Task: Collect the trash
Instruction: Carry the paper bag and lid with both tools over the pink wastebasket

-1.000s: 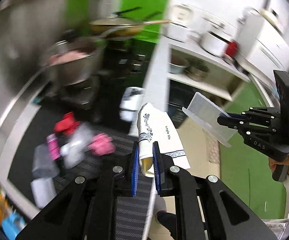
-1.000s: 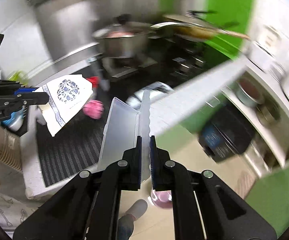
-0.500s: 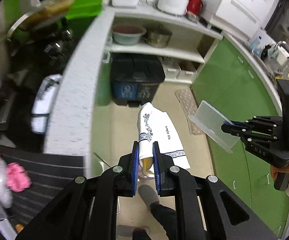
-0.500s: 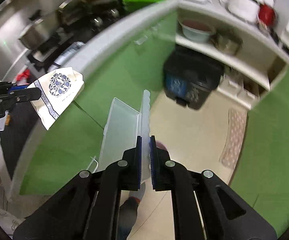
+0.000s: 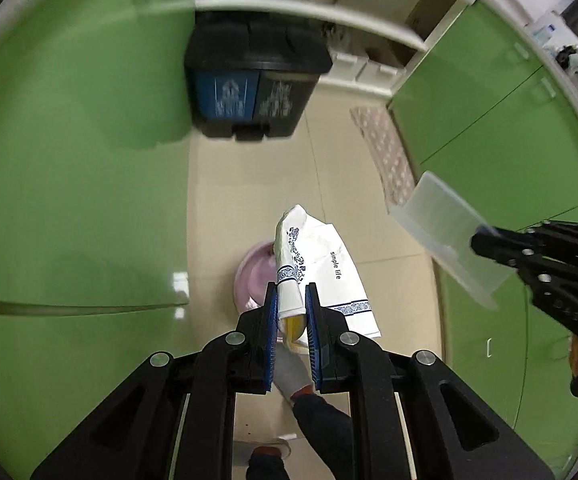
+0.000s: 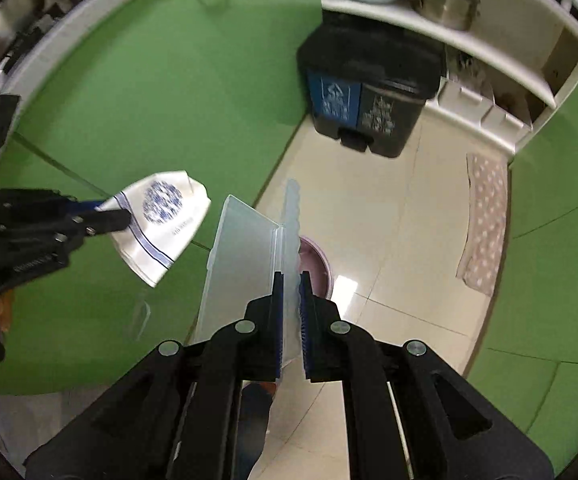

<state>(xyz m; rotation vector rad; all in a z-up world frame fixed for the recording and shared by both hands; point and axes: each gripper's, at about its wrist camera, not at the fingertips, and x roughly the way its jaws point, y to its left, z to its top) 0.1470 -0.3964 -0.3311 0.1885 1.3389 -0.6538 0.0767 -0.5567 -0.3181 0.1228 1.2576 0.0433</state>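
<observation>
Left gripper (image 5: 291, 304) points steeply down at the floor, jaws closed tight on a white paper bag (image 5: 321, 268) with blue print; the bag's folded neck sits between the blue pads, the rest fans out to the right of the fingers. Right gripper (image 6: 289, 292) also points down, jaws clamped on the edge of a clear plastic container (image 6: 241, 264), open lid standing up between the pads, tray part hanging to the left. In the left wrist view the right gripper (image 5: 479, 240) shows at right with the container (image 5: 445, 236); in the right wrist view the left gripper (image 6: 123, 216) shows at left with the bag (image 6: 161, 220). Just below both items, a pink bowl (image 6: 315, 264) sits on the beige tile floor (image 6: 389, 208). A foot and dark trouser leg (image 5: 317, 412) are under the left gripper. Farther off, a black 2-compartment trash bin (image 6: 369, 96), blue and grey fronts, lids down, stands against green cabinets (image 6: 169, 80) under white shelves (image 6: 469, 40). A patterned mat (image 6: 485, 220) lies at right.
</observation>
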